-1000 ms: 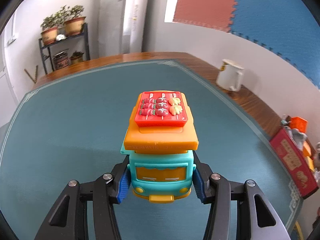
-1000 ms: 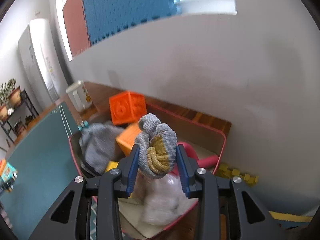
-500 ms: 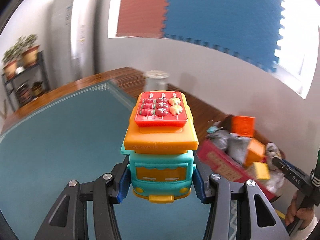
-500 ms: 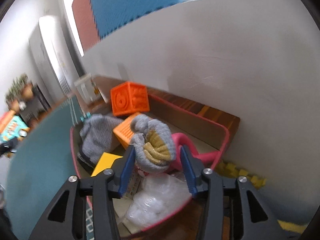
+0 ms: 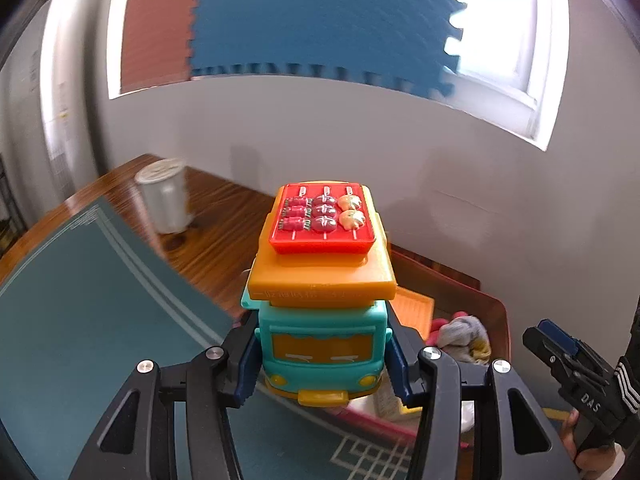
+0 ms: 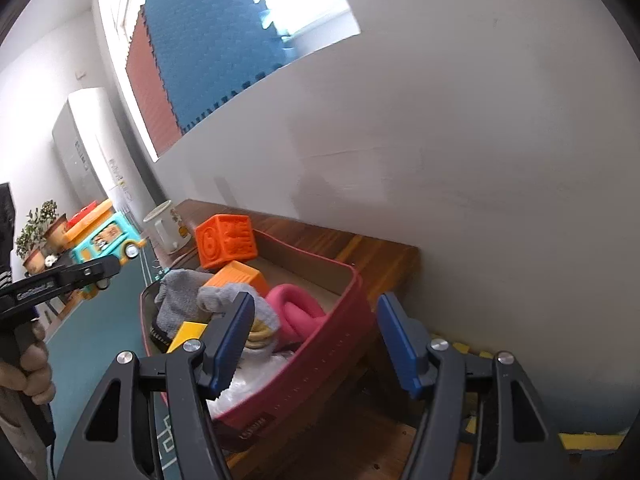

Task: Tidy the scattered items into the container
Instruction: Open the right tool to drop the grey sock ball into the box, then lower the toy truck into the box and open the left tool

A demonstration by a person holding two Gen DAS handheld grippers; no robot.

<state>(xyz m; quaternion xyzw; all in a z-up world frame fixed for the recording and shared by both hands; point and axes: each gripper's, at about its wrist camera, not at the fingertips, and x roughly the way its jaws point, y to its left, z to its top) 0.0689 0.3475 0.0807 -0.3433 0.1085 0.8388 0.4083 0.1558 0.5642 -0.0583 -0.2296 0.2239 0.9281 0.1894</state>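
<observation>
My left gripper (image 5: 322, 372) is shut on a teal and orange toy food truck (image 5: 322, 312) with a red grill tray on top, held above the table near the red container (image 5: 496, 312). The truck also shows at the left of the right wrist view (image 6: 106, 240). My right gripper (image 6: 316, 340) is open and empty above the container's near wall (image 6: 320, 364). The rolled grey and yellow sock (image 6: 240, 304) lies in the container, beside a pink object (image 6: 296, 312), orange blocks (image 6: 226, 240) and a yellow block (image 6: 186, 334).
A white mug (image 5: 164, 196) stands on the wooden table edge beside the teal mat (image 5: 80, 320). The wall runs close behind the container. Yellow foam pieces (image 6: 464, 350) lie by the wall. A plant shelf (image 6: 40, 236) stands far left.
My right gripper opened and let the sock drop into the container, then drew back. My left gripper swung the toy truck across the table towards the container.
</observation>
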